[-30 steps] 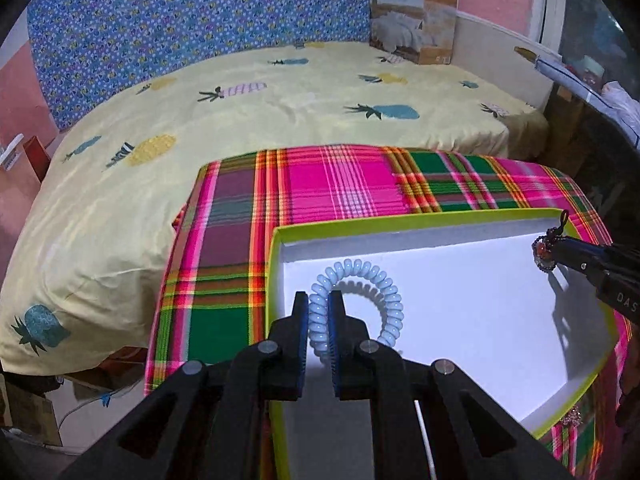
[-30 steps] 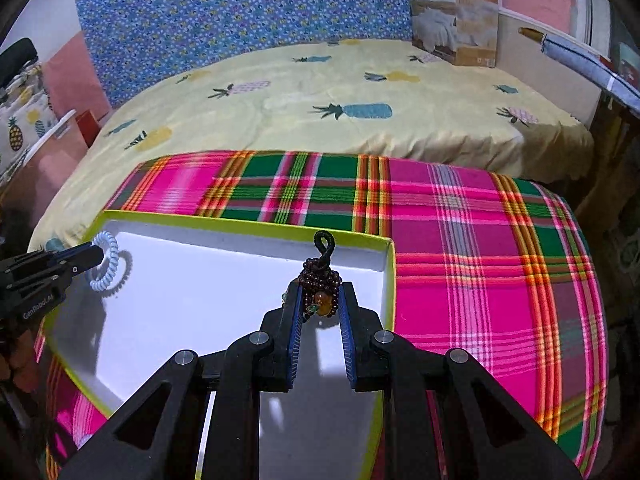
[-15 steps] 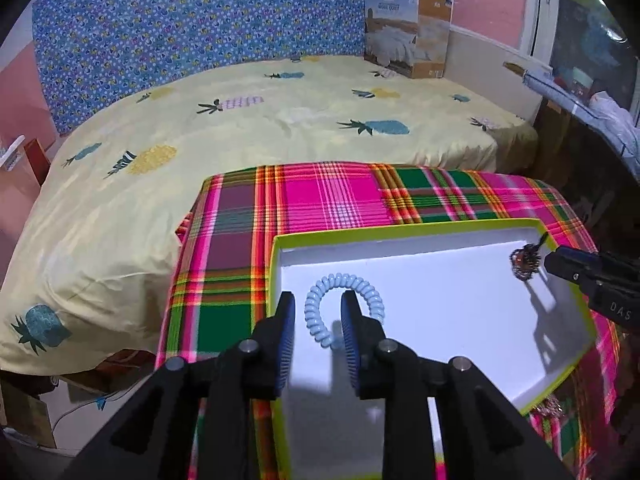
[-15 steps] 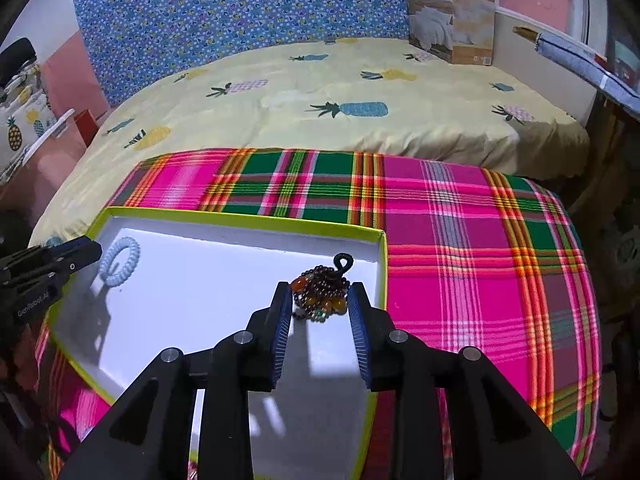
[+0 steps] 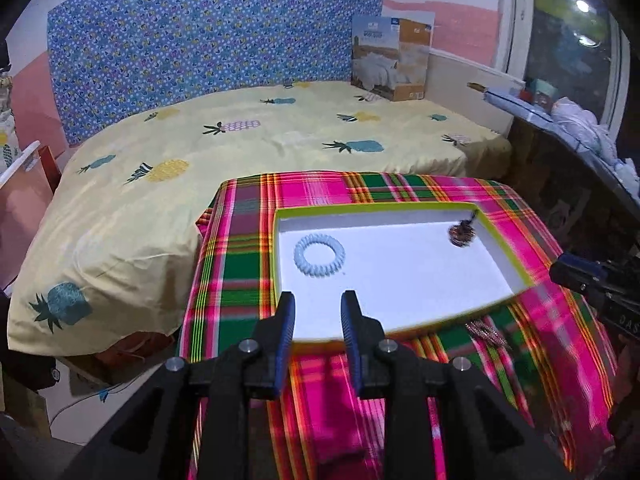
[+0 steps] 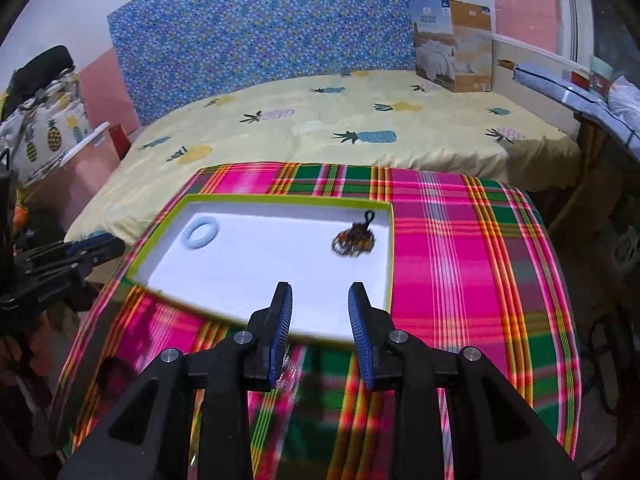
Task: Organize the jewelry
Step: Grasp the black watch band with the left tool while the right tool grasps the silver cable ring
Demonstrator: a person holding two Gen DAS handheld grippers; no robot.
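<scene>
A shallow box with a lime-green rim (image 5: 276,240) (image 6: 390,248) and a white floor lies on the plaid tablecloth (image 5: 236,280). A pale blue spiral hair tie (image 5: 319,255) (image 6: 201,233) rests in its left end. A dark beaded bracelet (image 5: 462,234) (image 6: 354,238) lies in its right end. My left gripper (image 5: 317,300) hovers open and empty over the box's near edge, behind the hair tie. My right gripper (image 6: 320,292) is open too, with nothing between its fingers, back from the bracelet. Each gripper shows at the edge of the other's view (image 5: 580,276) (image 6: 92,252).
More jewellery (image 5: 486,330) lies blurred on the cloth in front of the box. A bed with a pineapple sheet (image 5: 260,148) stands behind the table, with a cardboard package (image 5: 392,60) at its far end. A cluttered shelf (image 5: 560,108) runs along the right.
Both grippers opened, the left letting go of the hair tie and the right the bracelet, both now in the box. Both then drew back and up toward the near edge.
</scene>
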